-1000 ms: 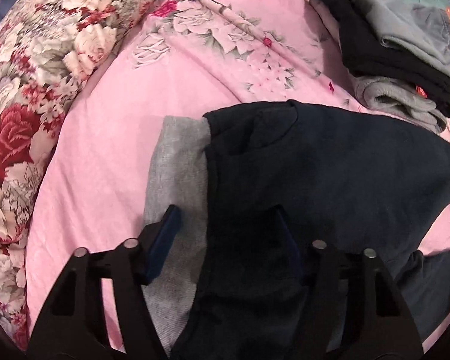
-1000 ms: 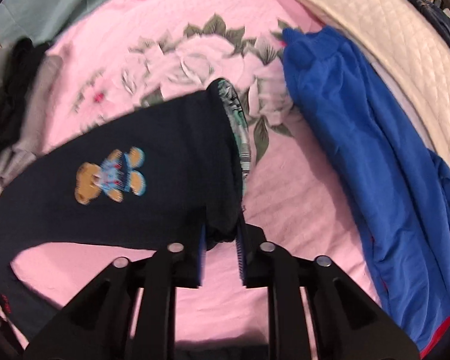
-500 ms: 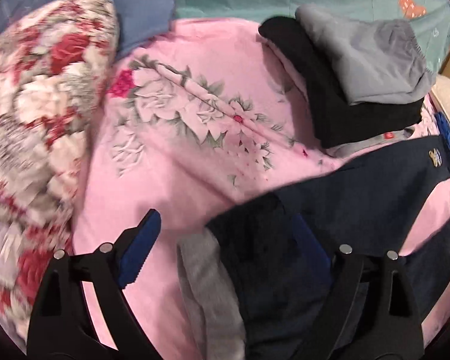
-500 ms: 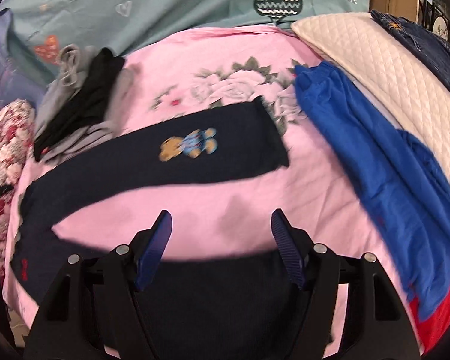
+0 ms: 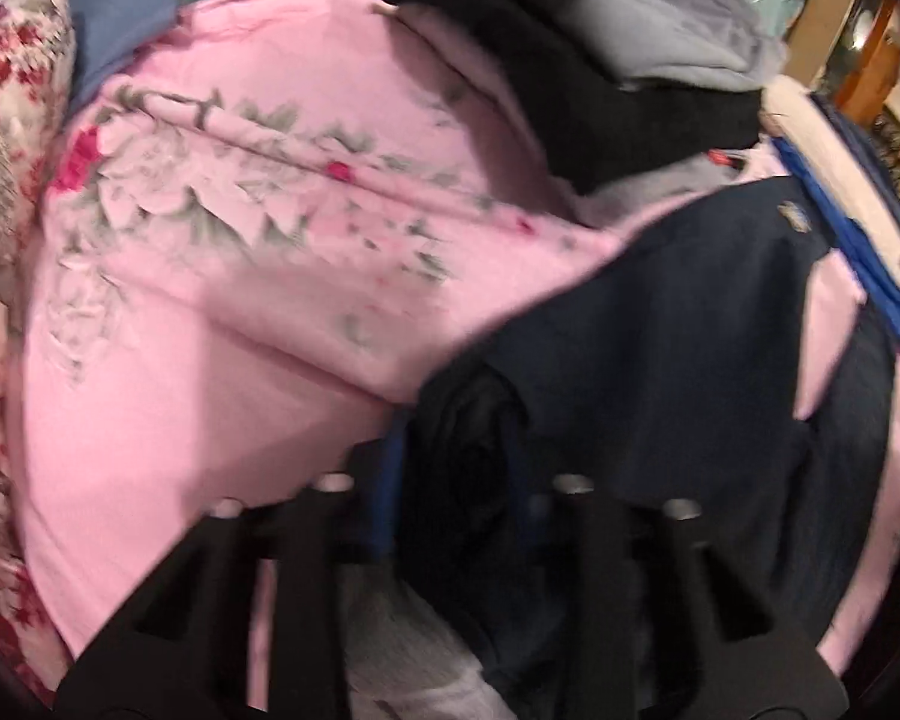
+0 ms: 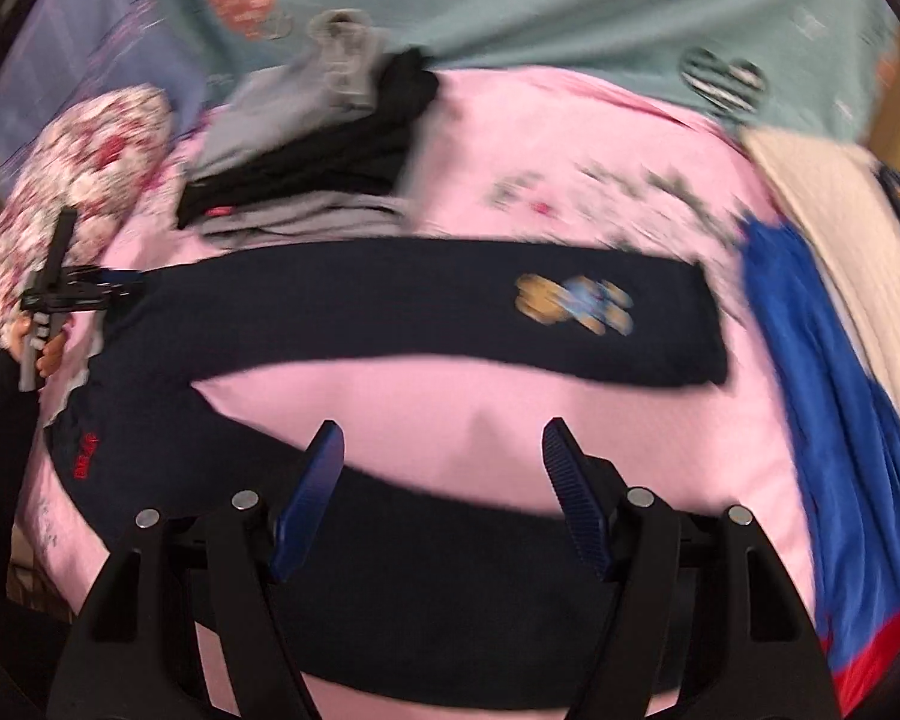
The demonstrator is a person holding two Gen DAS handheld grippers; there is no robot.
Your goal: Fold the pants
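Note:
Dark navy pants (image 6: 390, 312) with a bear patch (image 6: 576, 300) lie spread on the pink floral bedsheet (image 6: 510, 396), legs apart in a U shape. My right gripper (image 6: 444, 450) is open and empty, hovering above the near leg (image 6: 450, 588). My left gripper (image 5: 456, 456) is shut on the bunched waist end of the pants (image 5: 660, 348); its grey lining (image 5: 414, 636) shows below. The left gripper also shows in the right wrist view (image 6: 84, 291) at the waist end.
A stack of folded grey and black clothes (image 6: 324, 144) sits at the back of the bed, also in the left wrist view (image 5: 618, 60). A blue garment (image 6: 822, 420) and cream quilted pillow (image 6: 822, 210) lie right. A floral pillow (image 5: 6, 120) lies left.
My right gripper let go of the leg cuff, opened and pulled back. My left gripper closed on the waist end of the pants and lifted it.

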